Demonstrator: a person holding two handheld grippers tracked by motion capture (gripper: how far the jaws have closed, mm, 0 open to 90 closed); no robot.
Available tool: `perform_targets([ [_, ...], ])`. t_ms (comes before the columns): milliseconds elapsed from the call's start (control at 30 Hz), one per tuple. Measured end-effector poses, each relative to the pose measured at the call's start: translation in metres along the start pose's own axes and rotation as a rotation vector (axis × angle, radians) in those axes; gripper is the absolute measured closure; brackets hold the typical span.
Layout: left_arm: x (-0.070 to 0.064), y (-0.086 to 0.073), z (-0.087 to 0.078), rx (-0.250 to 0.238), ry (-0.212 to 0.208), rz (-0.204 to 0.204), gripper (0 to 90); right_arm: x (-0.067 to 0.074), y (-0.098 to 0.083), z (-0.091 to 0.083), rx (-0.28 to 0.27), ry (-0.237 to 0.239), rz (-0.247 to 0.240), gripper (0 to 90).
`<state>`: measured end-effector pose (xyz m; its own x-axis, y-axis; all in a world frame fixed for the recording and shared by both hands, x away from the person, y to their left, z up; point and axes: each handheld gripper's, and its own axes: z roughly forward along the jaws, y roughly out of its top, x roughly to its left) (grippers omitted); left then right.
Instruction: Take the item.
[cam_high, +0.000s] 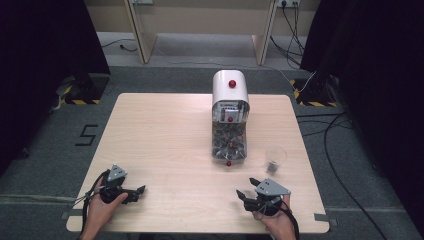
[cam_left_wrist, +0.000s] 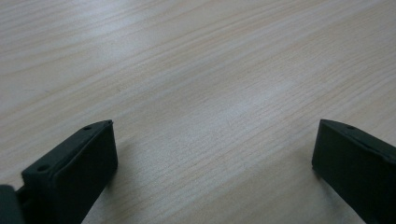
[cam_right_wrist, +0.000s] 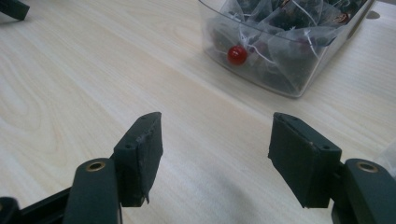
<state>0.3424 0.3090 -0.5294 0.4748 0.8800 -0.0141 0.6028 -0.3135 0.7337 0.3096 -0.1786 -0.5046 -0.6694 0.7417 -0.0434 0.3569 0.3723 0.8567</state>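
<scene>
A white-topped dispenser (cam_high: 230, 87) with a red knob stands at the table's far middle. Its clear drawer (cam_high: 229, 145) is pulled out toward me and holds several mesh tea bags (cam_right_wrist: 280, 28); a red knob (cam_right_wrist: 237, 54) is on the drawer's front. A small clear cup (cam_high: 274, 159) stands to the drawer's right. My right gripper (cam_high: 247, 187) (cam_right_wrist: 215, 140) lies near the front edge with its jaws open and empty, pointing at the drawer. My left gripper (cam_high: 141, 190) (cam_left_wrist: 212, 149) rests at the front left, jaws wide apart over bare wood with nothing between them.
The light wooden table (cam_high: 165, 140) has bare room to the left of the dispenser. Cables (cam_high: 320, 130) trail on the grey floor at the right, and black curtains hang on both sides. The left gripper's jaw tip (cam_right_wrist: 14, 7) shows at the right gripper view's top left.
</scene>
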Motion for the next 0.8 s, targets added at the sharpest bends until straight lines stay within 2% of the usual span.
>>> perform_targets([
  [267,0.000,0.000,0.000,0.000,0.000,0.000,0.0,0.001,-0.007,-0.006,0.016,0.005,0.005,33.6],
  [800,0.000,0.000,0.000,0.000,0.000,0.000,0.0,-0.001,-0.023,-0.019,0.036,-0.023,0.025,32.7],
])
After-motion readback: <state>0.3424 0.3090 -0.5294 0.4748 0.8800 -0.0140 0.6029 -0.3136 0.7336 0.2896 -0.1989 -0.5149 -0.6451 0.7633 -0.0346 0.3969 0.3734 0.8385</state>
